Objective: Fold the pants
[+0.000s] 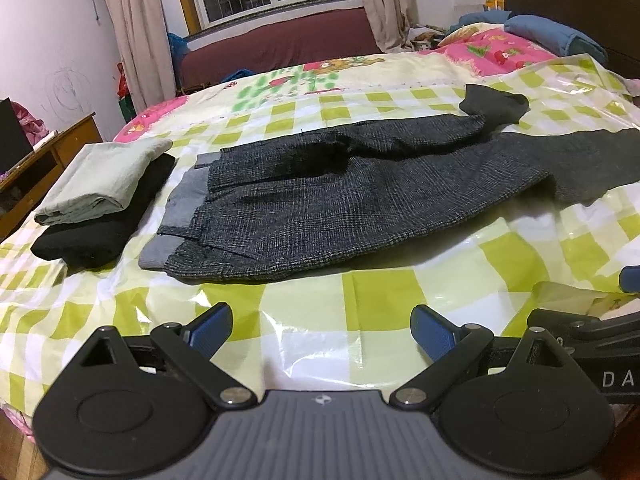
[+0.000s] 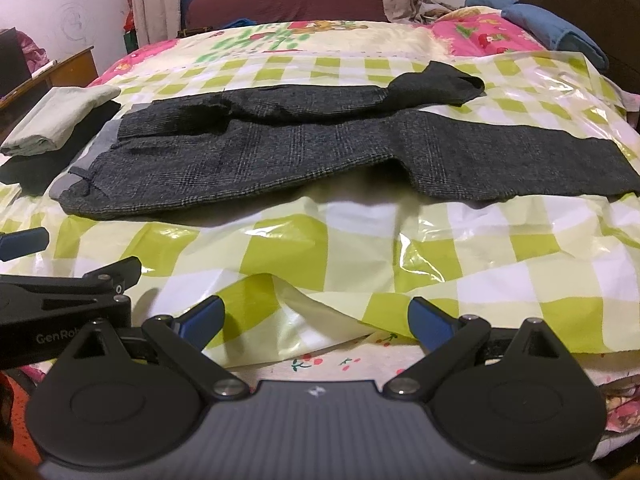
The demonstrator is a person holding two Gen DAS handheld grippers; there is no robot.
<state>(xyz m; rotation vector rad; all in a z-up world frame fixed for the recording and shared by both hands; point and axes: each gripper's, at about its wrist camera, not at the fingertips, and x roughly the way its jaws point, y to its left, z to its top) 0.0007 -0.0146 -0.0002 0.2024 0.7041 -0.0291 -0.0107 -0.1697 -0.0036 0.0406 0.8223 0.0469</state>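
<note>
Dark grey checked pants [image 1: 320, 208] [image 2: 280, 160] lie spread on the bed's green-and-white checked plastic sheet [image 1: 360, 292] [image 2: 360, 248], waistband to the left, legs running right. The far leg's cuff is turned over on itself. My left gripper [image 1: 322, 330] hovers open above the sheet, short of the pants' near edge, holding nothing. My right gripper [image 2: 316, 322] is open too, over the sheet's rumpled near edge, clear of the pants. Each gripper shows at the side of the other's view.
A folded pale green garment on a folded black one [image 1: 100, 196] [image 2: 52, 128] sits left of the waistband. Blue cushions [image 1: 556, 36] [image 2: 556, 28] lie at the bed's far right. A wooden cabinet [image 1: 44, 164] stands left; a maroon window seat [image 1: 280, 48] is behind.
</note>
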